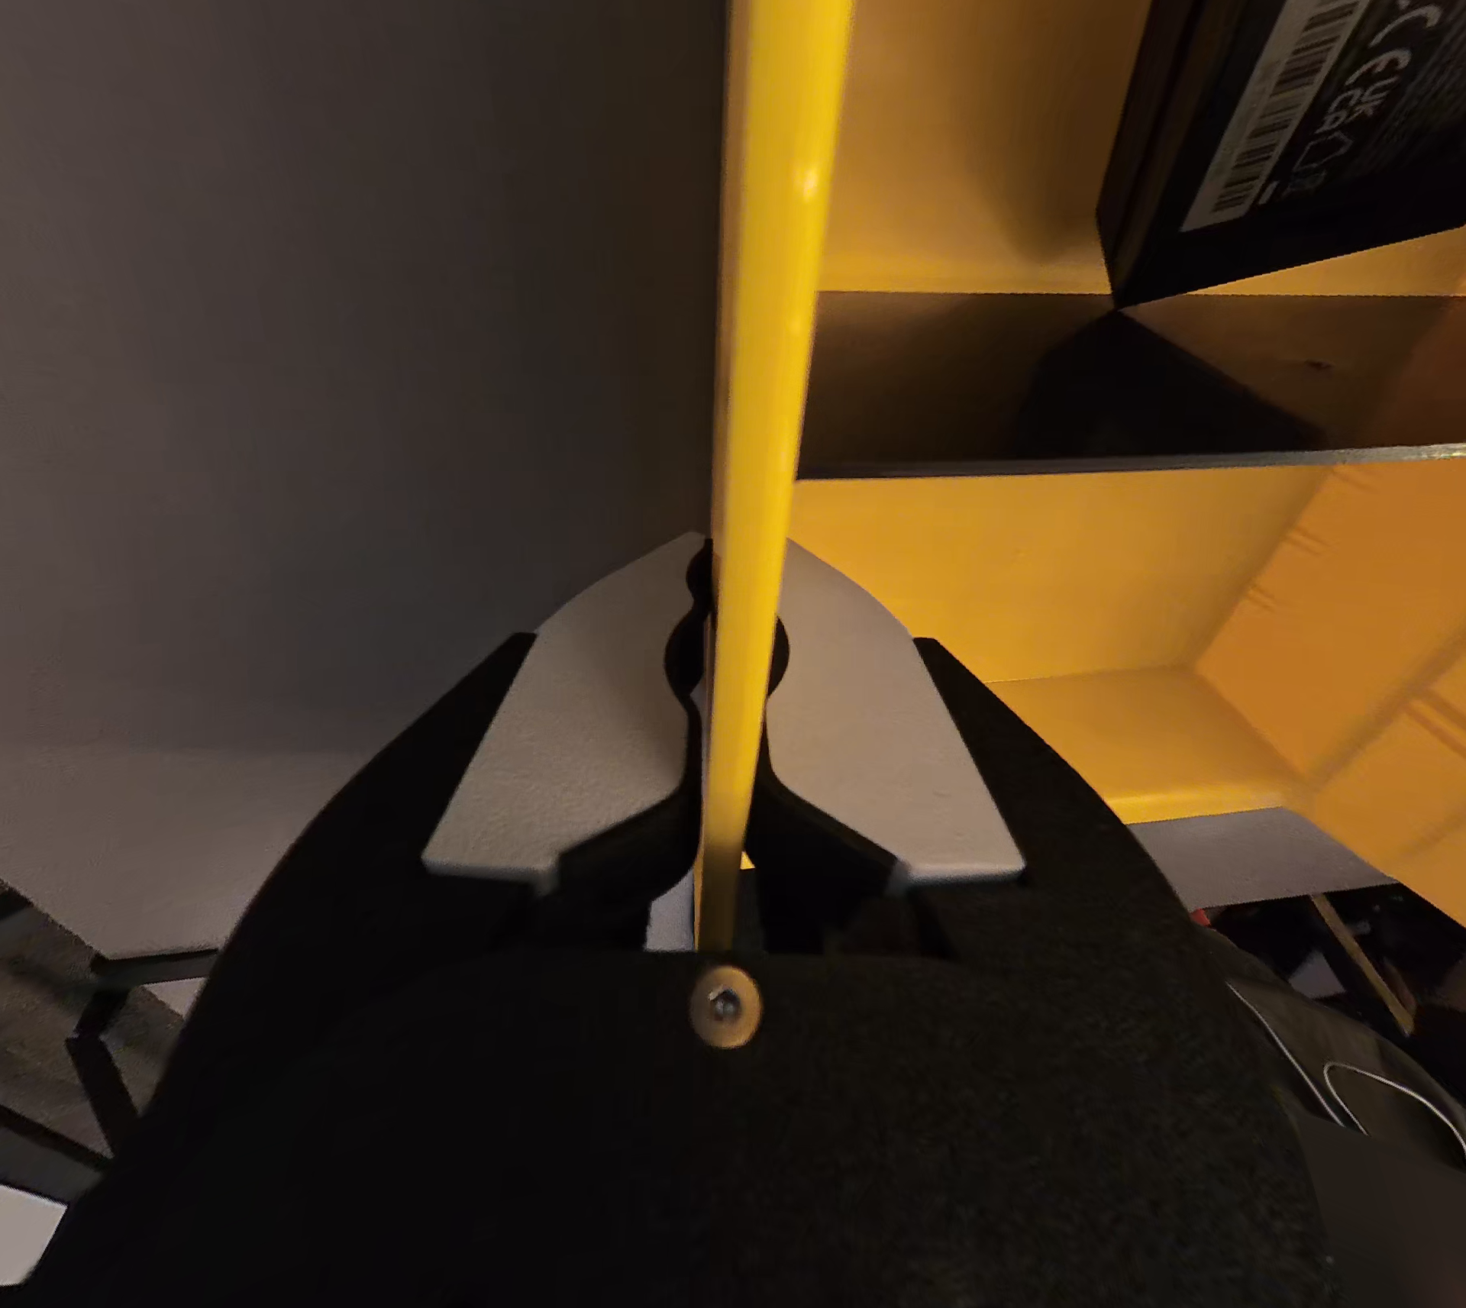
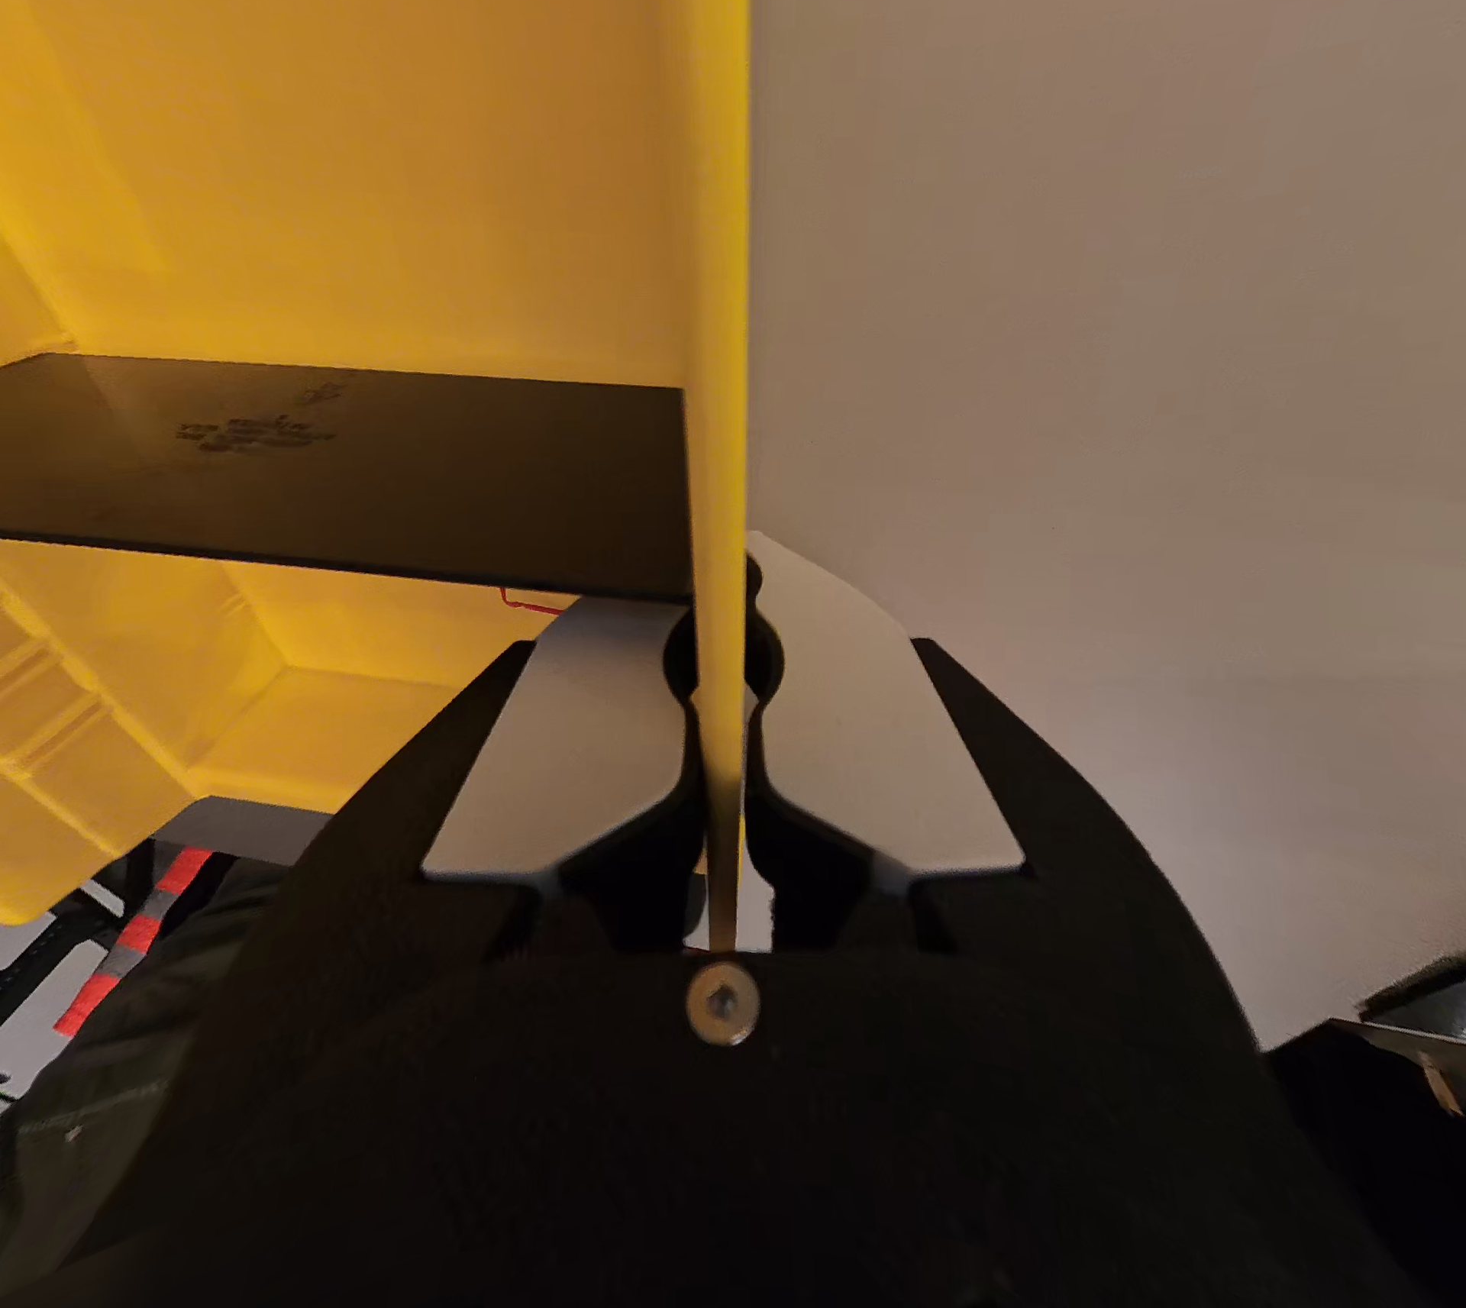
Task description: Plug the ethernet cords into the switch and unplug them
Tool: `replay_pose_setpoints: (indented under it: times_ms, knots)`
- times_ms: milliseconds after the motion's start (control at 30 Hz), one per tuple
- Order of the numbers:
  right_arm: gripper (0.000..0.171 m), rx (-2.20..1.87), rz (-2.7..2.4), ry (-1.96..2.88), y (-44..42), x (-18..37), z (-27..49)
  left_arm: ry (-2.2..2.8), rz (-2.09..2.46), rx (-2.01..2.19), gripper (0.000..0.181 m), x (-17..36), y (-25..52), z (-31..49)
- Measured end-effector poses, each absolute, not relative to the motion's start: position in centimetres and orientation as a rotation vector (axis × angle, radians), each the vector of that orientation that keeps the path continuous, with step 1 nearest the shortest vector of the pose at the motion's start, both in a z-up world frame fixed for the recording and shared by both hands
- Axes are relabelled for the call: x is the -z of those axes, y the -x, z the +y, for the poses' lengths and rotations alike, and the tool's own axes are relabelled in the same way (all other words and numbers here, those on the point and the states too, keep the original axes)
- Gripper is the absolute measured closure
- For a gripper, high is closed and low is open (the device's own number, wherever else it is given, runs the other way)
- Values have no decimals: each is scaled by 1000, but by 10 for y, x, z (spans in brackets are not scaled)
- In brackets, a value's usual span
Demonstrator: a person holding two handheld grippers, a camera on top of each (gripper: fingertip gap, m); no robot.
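Holding a yellow bin (image 1: 1031, 80) by its walls, each claw, left (image 1: 738, 635) and right (image 2: 722, 635), is clamped on one side, probably to carry it.

My left gripper (image 1: 742, 560) and right gripper (image 2: 722, 568) look alike: black felt-like bodies, pale grey finger plates, one brass-looking screw each.

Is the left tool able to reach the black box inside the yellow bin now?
Probably not yet. The left tool is shut on the yellow bin wall, so it is busy. The black box sits inside, beyond that wall; the tool must first let go.
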State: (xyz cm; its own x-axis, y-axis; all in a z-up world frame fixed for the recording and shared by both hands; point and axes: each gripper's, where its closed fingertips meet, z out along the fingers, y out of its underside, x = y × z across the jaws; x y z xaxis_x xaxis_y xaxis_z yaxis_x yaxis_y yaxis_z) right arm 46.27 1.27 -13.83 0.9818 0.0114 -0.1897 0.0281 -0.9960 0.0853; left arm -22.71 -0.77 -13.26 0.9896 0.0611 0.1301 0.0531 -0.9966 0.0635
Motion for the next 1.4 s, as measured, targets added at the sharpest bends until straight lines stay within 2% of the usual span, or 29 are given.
replay_pose_setpoints:
  times_ms: [600, 800, 900, 1100, 1233, 1400]
  knots:
    - [165, 175, 77, -3019, -471, 146, 13, -3089, 81, -197, 177, 132, 231, -7]
    - [155, 147, 75, -3057, -473, 142, 19, -3122, 69, -208, 177, 130, 233, -5]
    - [155, 137, 67, -3093, -474, 136, 23, -3145, 66, -225, 176, 126, 234, -4]
    - [148, 53, 36, -3230, -479, 107, 33, -3271, 86, -334, 174, 95, 237, 6]
    - [147, -4, 55, -3366, -476, 72, 38, -3464, -7, -358, 174, 51, 242, 20]
    - [147, -84, 184, -3650, -460, 3, 44, -3669, -408, -398, 153, 0, 225, 35]
